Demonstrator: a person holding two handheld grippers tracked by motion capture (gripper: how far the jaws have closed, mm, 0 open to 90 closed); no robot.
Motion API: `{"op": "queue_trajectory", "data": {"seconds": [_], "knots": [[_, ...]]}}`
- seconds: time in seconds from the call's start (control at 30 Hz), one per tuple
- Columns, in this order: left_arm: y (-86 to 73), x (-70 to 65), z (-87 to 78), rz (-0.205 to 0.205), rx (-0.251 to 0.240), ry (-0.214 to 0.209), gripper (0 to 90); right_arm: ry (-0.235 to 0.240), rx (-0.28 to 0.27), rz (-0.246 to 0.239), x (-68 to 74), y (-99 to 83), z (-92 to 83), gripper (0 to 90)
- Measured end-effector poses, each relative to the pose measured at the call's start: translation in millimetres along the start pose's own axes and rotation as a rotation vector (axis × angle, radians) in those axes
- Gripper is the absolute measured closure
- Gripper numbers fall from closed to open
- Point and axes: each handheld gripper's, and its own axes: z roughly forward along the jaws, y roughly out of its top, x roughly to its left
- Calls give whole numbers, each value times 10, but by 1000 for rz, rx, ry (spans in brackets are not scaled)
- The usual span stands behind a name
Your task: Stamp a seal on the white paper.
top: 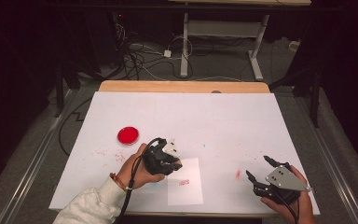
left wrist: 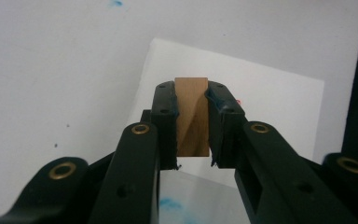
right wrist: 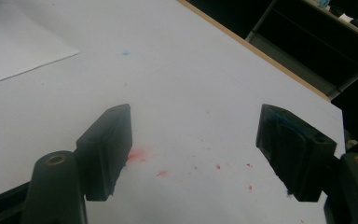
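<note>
While the left tool (left wrist: 191, 100) hangs over the near part of the white-covered table (top: 223, 116), its two black jaws are clamped on a small wooden block (left wrist: 192, 116), which stands upright between the pads, clear of the surface. Just below it lies a white sheet of paper (top: 186, 189) bearing a small red mark (top: 183, 182). Off to the left, well apart from the paper, sits a round red dish (top: 128, 135), with red specks scattered near it. The right tool (top: 259, 169) rests low at the table's near right corner, jaws spread wide with nothing between them, above a faint red smear (right wrist: 137, 155).
</note>
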Motion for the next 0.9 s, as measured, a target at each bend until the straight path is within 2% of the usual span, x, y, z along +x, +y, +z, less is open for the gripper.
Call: {"op": "queue_trajectory", "data": {"seconds": [0.23, 0.53, 0.9], "knots": [[-67, 125, -74, -38, -20, 23, 737, 0, -1, 5, -17, 0, 15, 272], [-152, 273, -103, -67, -31, 51, 737, 4, 2, 15, -39, 2, 31, 273], [-242, 372, -181, -104, -33, 98, 737, -3, -8, 7, -44, 9, 27, 272]]}}
